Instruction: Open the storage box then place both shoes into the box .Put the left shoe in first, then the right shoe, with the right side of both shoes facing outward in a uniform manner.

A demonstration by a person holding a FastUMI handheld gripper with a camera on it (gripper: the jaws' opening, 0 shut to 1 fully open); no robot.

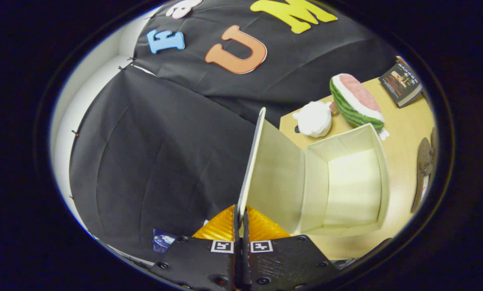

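So the claw [240, 216] is pinched tight on the bottom edge of the box's lid [271, 169], both fingers pressed together with the thin flap caught between them. The lid stands swung up and open, edge-on straight ahead of the fingers. The box [380, 161] itself sits just to the right of the lid, open side showing a pale inside with nothing in it. It rests on a light wooden table [405, 125]. Beyond the box there's a white plush thing [314, 118] and a watermelon slice toy [356, 101] right beside it, both near the box's far corner. A book [401, 83] lies further back. 1 dark shoe [424, 169] lies off to the right of the box, apart from it.
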